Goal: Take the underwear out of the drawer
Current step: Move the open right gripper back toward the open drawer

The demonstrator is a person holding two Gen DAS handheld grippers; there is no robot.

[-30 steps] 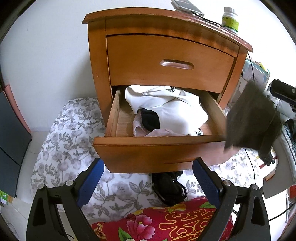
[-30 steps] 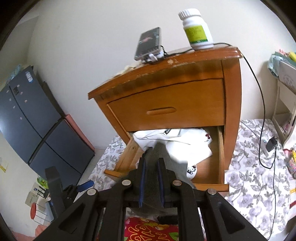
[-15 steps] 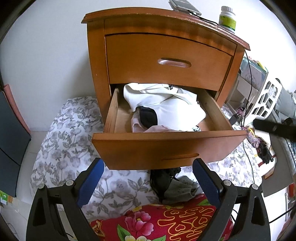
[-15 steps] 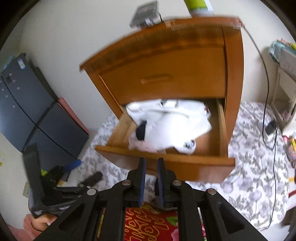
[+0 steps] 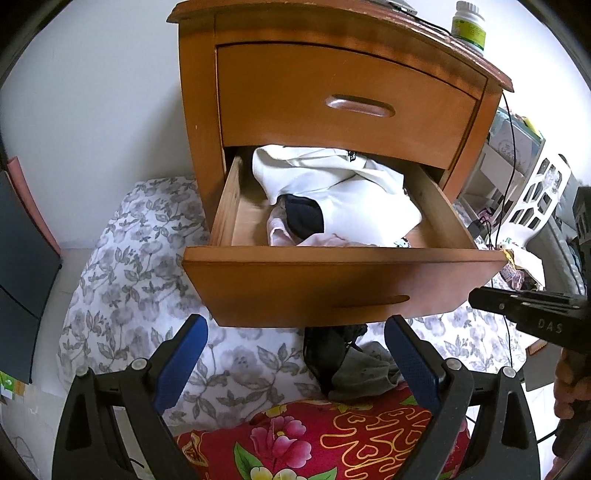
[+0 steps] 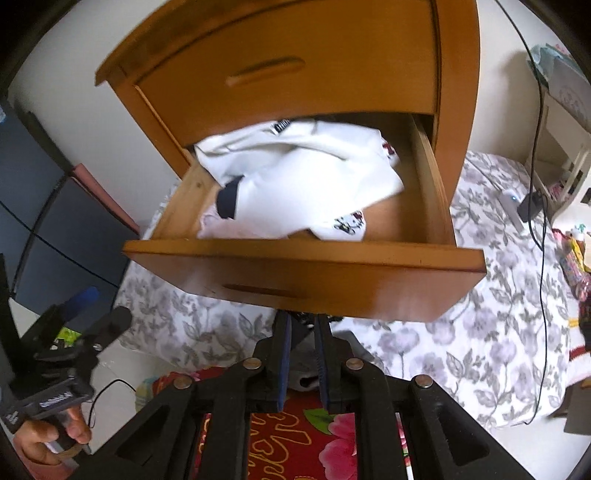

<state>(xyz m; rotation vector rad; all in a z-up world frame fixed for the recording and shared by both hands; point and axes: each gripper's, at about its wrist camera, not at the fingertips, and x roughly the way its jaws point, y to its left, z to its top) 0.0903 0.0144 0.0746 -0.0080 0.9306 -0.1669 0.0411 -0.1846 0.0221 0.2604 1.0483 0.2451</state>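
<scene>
The lower drawer [image 5: 343, 280] of the wooden nightstand [image 5: 207, 110] stood pulled out. Inside lay a crumpled white garment [image 5: 343, 192] over a dark piece [image 5: 303, 218] and a pale pink piece [image 5: 280, 236]. Below the drawer front, on the flowered sheet [image 5: 140, 280], lay a small heap of underwear, black [image 5: 325, 350] and grey [image 5: 365, 373], touching the red patterned cloth [image 5: 314, 439]. The left gripper [image 5: 295, 354] was held wide apart with nothing between its blue pads, pointing at the drawer front. The right gripper [image 6: 303, 354] had its jaws nearly together, a narrow gap showing between the pads; nothing was gripped, the grey underwear lying beneath them. A white bottle [image 5: 469, 22] stood on the nightstand top.
</scene>
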